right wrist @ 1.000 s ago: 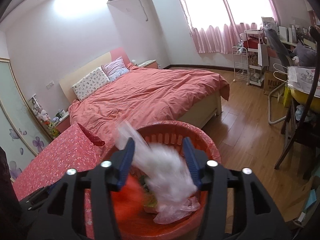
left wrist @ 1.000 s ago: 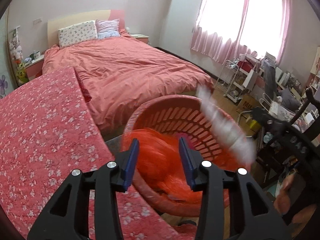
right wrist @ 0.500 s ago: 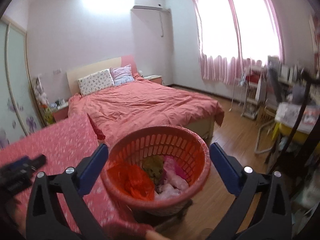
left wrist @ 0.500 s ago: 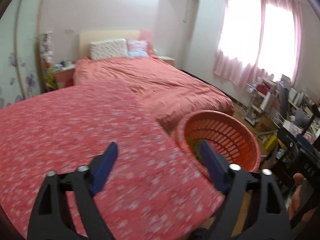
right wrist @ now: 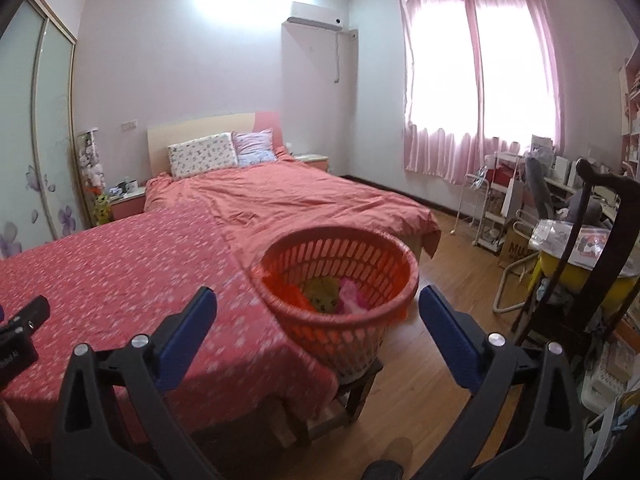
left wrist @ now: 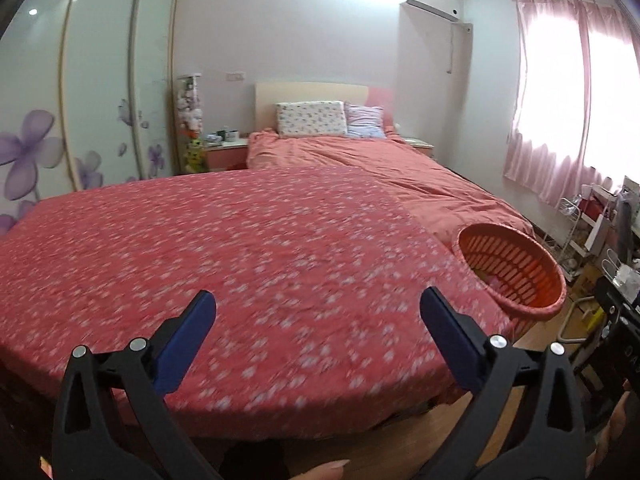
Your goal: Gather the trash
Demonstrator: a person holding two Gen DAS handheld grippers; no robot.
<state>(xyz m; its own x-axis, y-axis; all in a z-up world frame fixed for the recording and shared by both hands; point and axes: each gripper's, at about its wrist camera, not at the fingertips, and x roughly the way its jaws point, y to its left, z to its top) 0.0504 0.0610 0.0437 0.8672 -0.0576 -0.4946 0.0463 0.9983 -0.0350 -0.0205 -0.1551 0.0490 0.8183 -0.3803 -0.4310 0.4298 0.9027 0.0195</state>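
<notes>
The left claw (left wrist: 318, 312) is spread wide with nothing between its blue pads, hovering above the desk (left wrist: 240, 248), which is covered in a red cloth with small white flowers. The right claw (right wrist: 318, 312) is equally wide apart and holds nothing. An orange slatted basket (right wrist: 340, 276) stands just off the desk's right edge, near its front right corner, on a small wooden stool (right wrist: 352, 392) on the wooden floor. Inside the basket lies the trash (right wrist: 332, 292): an orange bag, something yellowish-green, and pink and white crumpled pieces. In the left wrist view the basket (left wrist: 516, 272) shows beyond the desk's right edge, its contents mostly hidden. Behind the desk is a bed (right wrist: 288, 200) with a salmon cover.
</notes>
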